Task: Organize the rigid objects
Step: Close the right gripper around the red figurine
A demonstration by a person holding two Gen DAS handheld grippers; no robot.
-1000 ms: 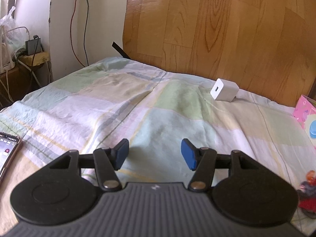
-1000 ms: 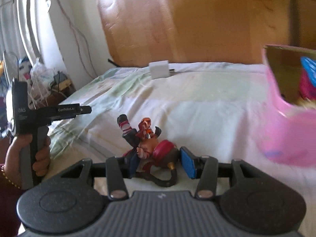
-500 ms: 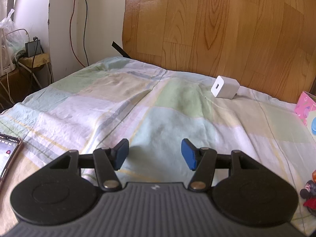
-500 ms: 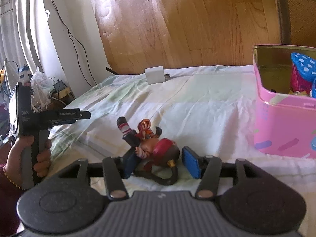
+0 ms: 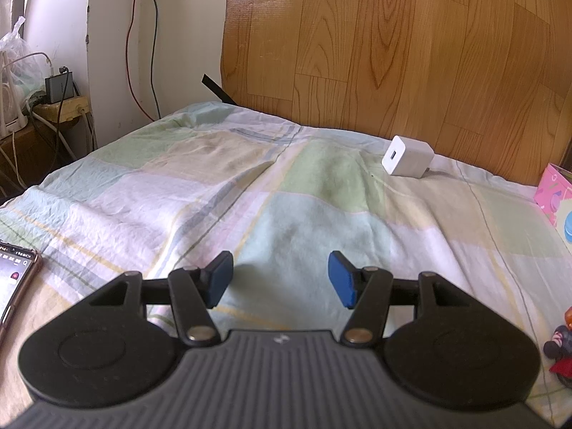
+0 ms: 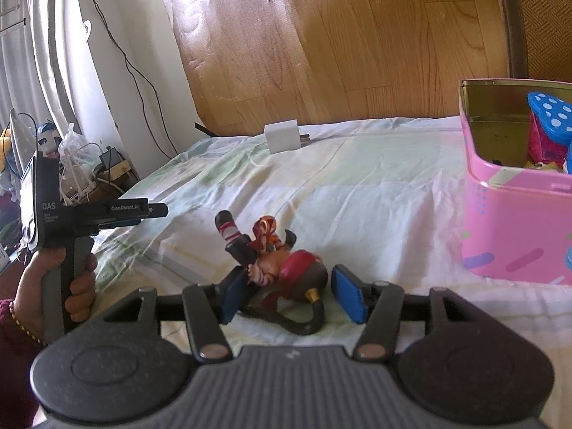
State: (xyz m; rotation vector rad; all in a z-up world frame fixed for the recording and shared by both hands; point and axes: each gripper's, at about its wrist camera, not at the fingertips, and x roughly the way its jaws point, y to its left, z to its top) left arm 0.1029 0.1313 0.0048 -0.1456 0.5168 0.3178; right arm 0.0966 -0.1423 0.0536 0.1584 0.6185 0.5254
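Observation:
A toy figurine (image 6: 275, 261) in red and black lies on its side on the bed sheet. My right gripper (image 6: 291, 295) is open with its blue pads on either side of the figurine's red head, close to it. A pink tin box (image 6: 514, 221) stands open at the right with blue and pink items inside. A white charger cube (image 6: 282, 137) lies at the far edge of the bed; it also shows in the left wrist view (image 5: 407, 157). My left gripper (image 5: 280, 279) is open and empty over the sheet. The figurine shows at the left view's right edge (image 5: 559, 346).
A phone (image 5: 14, 279) lies at the left edge of the bed. A wooden headboard (image 5: 393, 43) stands behind the bed. Cables and a power strip (image 5: 60, 103) sit on a side stand at the left. The left gripper's handle (image 6: 64, 221) is held at the right view's left.
My right gripper has steadied and dropped slightly around the figurine, with the pink tin now sharp at the right. My left gripper has shifted a little left, so the figurine slid toward its right edge.

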